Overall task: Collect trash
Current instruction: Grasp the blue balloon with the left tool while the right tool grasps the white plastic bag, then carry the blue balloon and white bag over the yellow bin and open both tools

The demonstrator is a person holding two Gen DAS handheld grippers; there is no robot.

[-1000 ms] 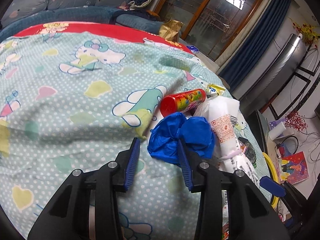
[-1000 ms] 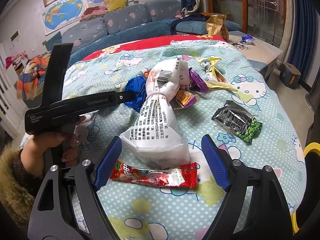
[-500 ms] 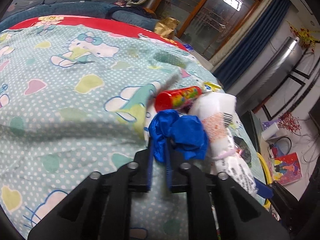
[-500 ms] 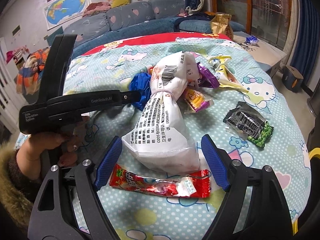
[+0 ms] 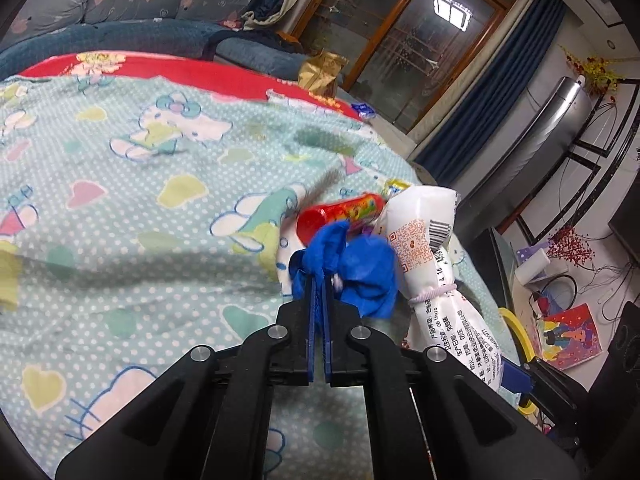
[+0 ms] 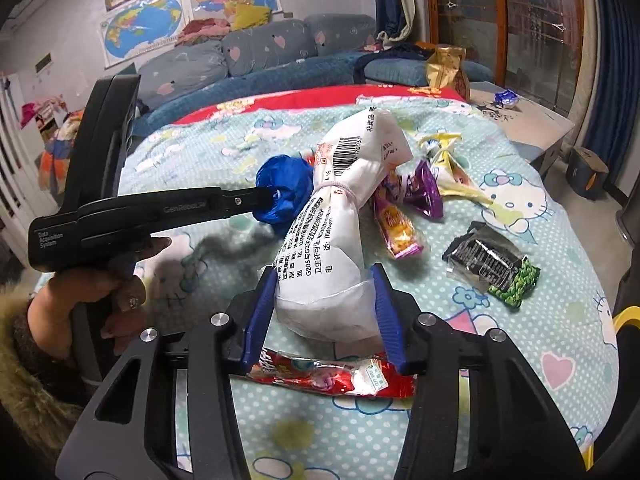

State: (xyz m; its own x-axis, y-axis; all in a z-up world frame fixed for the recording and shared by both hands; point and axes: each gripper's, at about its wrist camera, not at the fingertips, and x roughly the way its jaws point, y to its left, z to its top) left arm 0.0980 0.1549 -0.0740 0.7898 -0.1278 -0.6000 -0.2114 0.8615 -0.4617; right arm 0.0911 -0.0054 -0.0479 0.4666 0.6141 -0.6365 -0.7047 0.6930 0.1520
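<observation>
From the left wrist, the left tool [image 5: 319, 280] is clenched on a fold of the crumpled blue plastic bag [image 5: 360, 272], which lies on the bed's mint cartoon-print sheet [image 5: 120, 200]. Just behind the blue bag lies one red cylindrical snack tube [image 5: 340, 214], and touching its right side one white printed plastic bag tied at the neck with a pale band [image 5: 432, 264]; what fills that white bag cannot be seen through the plastic. A yellow wrapper edge [image 5: 396, 187] peeks out behind the tube, too little of it showing to say more. From the right wrist, the right tool [image 6: 322, 276] is closing with the fat lower end of the white tied bag [image 6: 340, 240] between its blue pads, which look to be touching its sides. Under that tool lies one flat red snack wrapper [image 6: 332, 374]. A hand [image 6: 92, 284] grips the left tool [image 6: 276, 196], its tip buried in the blue bag [image 6: 284, 188]. Right of the white bag lie four more wrappers: one purple [image 6: 424, 188], one pink-and-orange [image 6: 400, 228], one pale yellow [image 6: 452, 172], and one black-and-green [image 6: 492, 268] lying apart.
</observation>
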